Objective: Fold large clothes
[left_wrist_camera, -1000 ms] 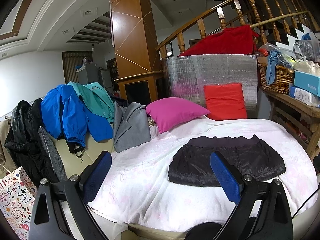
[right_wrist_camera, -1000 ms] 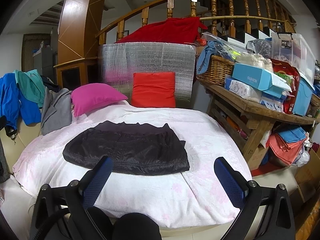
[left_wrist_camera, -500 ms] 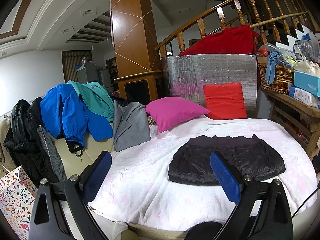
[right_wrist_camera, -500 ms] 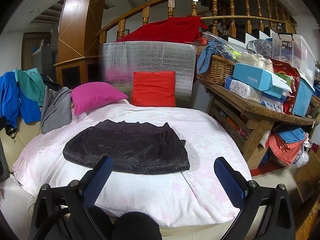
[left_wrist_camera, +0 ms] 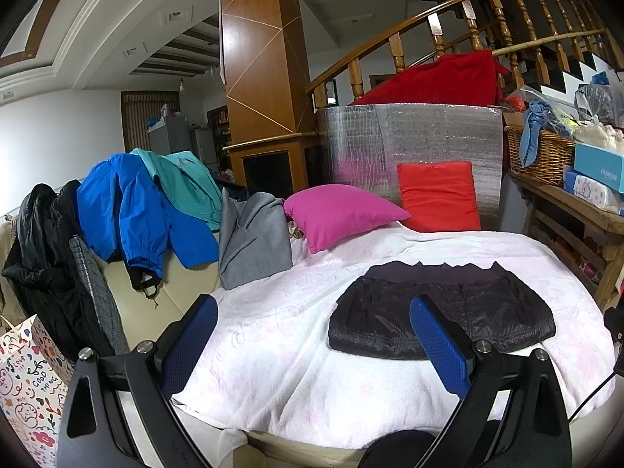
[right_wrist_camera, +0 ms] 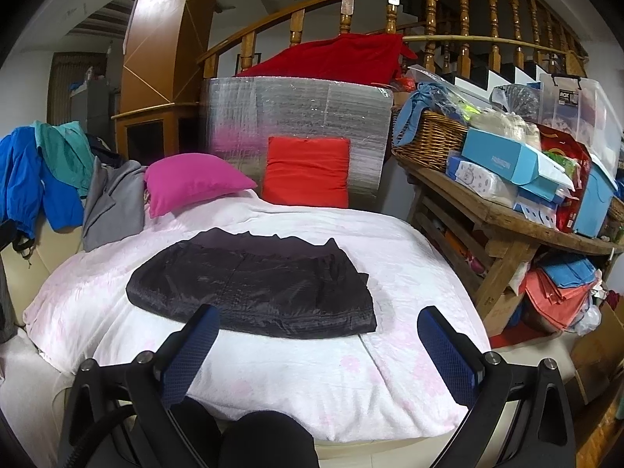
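Note:
A black quilted jacket [left_wrist_camera: 440,312] lies folded flat on the white blanket [left_wrist_camera: 280,335], a dark lining edge along its far side. It also shows in the right wrist view [right_wrist_camera: 253,284]. My left gripper [left_wrist_camera: 312,335] is open and empty, held above the blanket's near edge, left of the jacket. My right gripper [right_wrist_camera: 318,345] is open and empty, held just in front of the jacket's near edge.
A pink pillow [left_wrist_camera: 339,212] and a red cushion [left_wrist_camera: 438,197] lie at the back. Blue, teal, grey and black garments [left_wrist_camera: 136,210] hang at the left. A cluttered wooden table [right_wrist_camera: 518,218] stands at the right. A printed paper bag [left_wrist_camera: 27,382] stands at the lower left.
The right gripper has moved slightly closer to the jacket. The left view is unchanged.

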Motion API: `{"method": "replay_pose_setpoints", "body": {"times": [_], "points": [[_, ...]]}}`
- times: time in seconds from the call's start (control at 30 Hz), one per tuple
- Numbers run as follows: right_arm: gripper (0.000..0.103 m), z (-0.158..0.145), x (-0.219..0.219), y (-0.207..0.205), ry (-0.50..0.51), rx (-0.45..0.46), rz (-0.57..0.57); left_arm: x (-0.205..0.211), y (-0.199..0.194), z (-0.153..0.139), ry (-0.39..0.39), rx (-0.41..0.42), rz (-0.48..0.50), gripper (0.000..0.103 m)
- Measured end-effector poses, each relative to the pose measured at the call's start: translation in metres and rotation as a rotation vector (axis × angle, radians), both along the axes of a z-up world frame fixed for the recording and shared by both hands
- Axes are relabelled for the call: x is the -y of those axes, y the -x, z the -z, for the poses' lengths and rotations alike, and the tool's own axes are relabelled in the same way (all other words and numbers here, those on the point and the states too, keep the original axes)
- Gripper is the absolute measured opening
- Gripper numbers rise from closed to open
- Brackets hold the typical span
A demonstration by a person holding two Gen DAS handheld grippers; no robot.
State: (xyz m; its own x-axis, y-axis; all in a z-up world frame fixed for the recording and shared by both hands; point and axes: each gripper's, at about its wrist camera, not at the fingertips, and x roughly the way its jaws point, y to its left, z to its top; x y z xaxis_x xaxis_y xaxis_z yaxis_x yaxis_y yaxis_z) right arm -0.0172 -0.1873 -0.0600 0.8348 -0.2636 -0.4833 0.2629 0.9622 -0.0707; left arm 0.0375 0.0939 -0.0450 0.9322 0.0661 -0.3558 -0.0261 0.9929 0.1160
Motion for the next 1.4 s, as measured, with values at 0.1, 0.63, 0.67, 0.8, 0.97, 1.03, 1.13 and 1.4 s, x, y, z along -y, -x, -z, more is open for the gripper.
{"method": "replay_pose_setpoints", "body": {"times": [0.1, 0.63, 0.67, 0.8, 0.97, 1.03, 1.13, 1.4], "points": [[0.103, 0.002, -0.005, -0.002, 0.003, -0.010, -0.007, -0.002, -0.001, 0.003, 0.001, -0.006, 0.000, 0.099], [0.103, 0.010, -0.019, -0.015, 0.006, -0.048, -0.039, -0.011, -0.009, 0.012, 0.010, -0.026, -0.009, 0.099], [0.103, 0.012, -0.020, -0.016, 0.004, -0.052, -0.040, -0.011, -0.011, 0.014, 0.008, -0.030, -0.010, 0.099], [0.103, 0.016, -0.021, -0.029, -0.008, -0.069, -0.051, -0.011, -0.020, 0.019, 0.002, -0.051, -0.013, 0.099], [0.103, 0.016, -0.023, -0.047, -0.008, -0.070, -0.060, -0.009, -0.038, 0.027, -0.010, -0.077, -0.018, 0.099], [0.103, 0.017, -0.024, -0.054, -0.007, -0.069, -0.064, -0.009, -0.045, 0.030, -0.015, -0.085, -0.026, 0.099], [0.103, 0.018, -0.024, -0.066, -0.007, -0.076, -0.065, -0.009, -0.057, 0.034, -0.013, -0.103, -0.030, 0.099], [0.103, 0.025, -0.018, -0.097, -0.020, -0.095, -0.064, -0.002, -0.089, 0.040, -0.012, -0.137, -0.036, 0.099]]}}
